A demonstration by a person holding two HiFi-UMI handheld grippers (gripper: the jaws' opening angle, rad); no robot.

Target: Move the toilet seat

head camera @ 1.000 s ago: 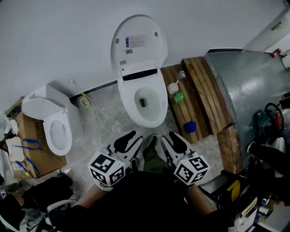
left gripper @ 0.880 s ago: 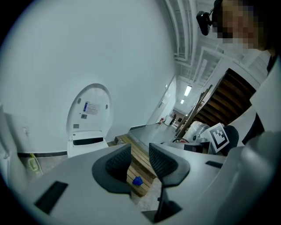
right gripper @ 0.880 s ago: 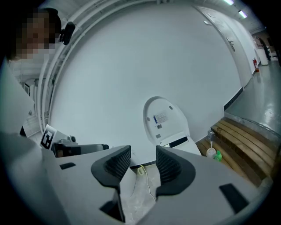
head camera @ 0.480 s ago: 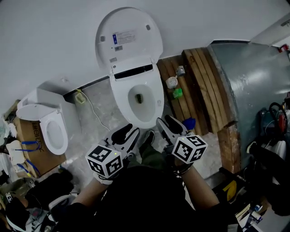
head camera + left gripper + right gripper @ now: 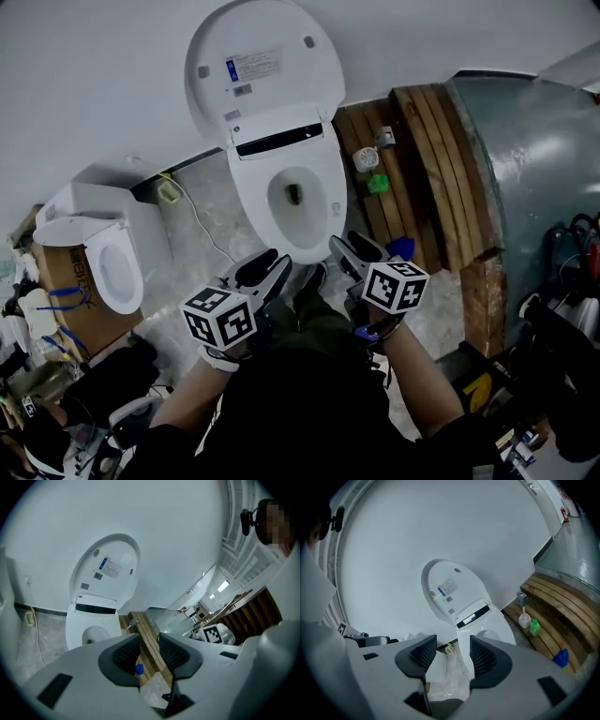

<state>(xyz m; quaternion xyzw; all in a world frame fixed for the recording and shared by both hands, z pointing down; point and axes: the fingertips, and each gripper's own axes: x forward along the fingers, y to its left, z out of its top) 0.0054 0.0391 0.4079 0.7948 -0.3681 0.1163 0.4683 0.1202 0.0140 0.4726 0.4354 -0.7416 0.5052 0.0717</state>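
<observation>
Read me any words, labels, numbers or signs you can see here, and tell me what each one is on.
Nothing here can be quoted; every text is too small or blurred.
White label with a blue patch on the raised white toilet lid: print too small to read.
Small grey stickers below that label: blurred.
Brown cardboard box at the left: dark print, unreadable.
White cubes: black square marker patterns only, no words.

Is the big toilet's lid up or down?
Up. The lid stands raised against the wall, its labelled underside facing out, and the bowl lies uncovered.
</observation>
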